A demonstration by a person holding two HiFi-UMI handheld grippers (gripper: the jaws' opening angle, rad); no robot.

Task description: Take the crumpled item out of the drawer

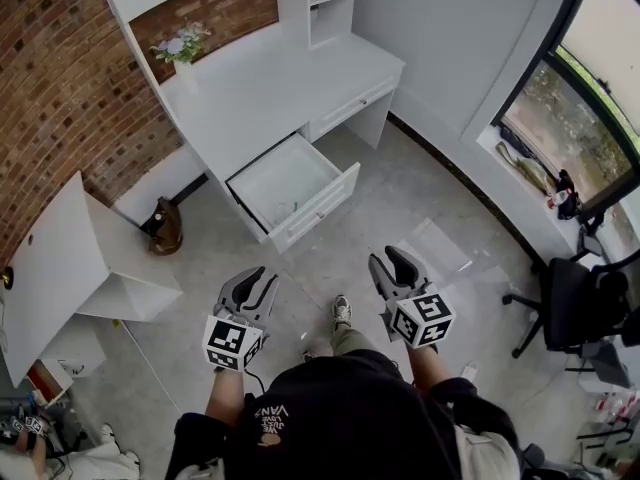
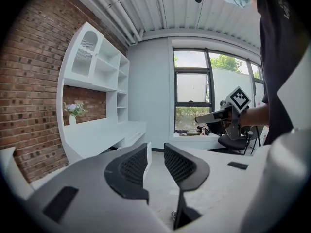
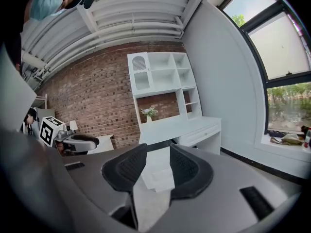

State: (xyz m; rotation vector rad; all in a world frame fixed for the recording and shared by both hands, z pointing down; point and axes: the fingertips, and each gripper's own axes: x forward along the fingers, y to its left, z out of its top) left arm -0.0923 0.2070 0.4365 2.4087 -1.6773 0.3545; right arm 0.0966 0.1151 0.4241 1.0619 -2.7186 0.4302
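Observation:
The white desk (image 1: 270,78) has one drawer (image 1: 300,183) pulled out, standing open in the middle of the head view. A small pale speck (image 1: 292,208) lies near the drawer's front; it is too small to tell what it is. My left gripper (image 1: 262,278) and right gripper (image 1: 392,263) hover over the floor, well short of the drawer, side by side and pointing toward it. Both stand open with nothing between the jaws. In the left gripper view the left gripper (image 2: 155,152) shows a clear gap. The right gripper (image 3: 158,152) does too, with the desk (image 3: 194,127) beyond it.
A vase of flowers (image 1: 183,48) stands on the desk's back left. A brown object (image 1: 165,226) sits on the floor by the desk, beside a low white cabinet (image 1: 60,258). A black office chair (image 1: 575,303) is at the right, below the window sill (image 1: 525,163).

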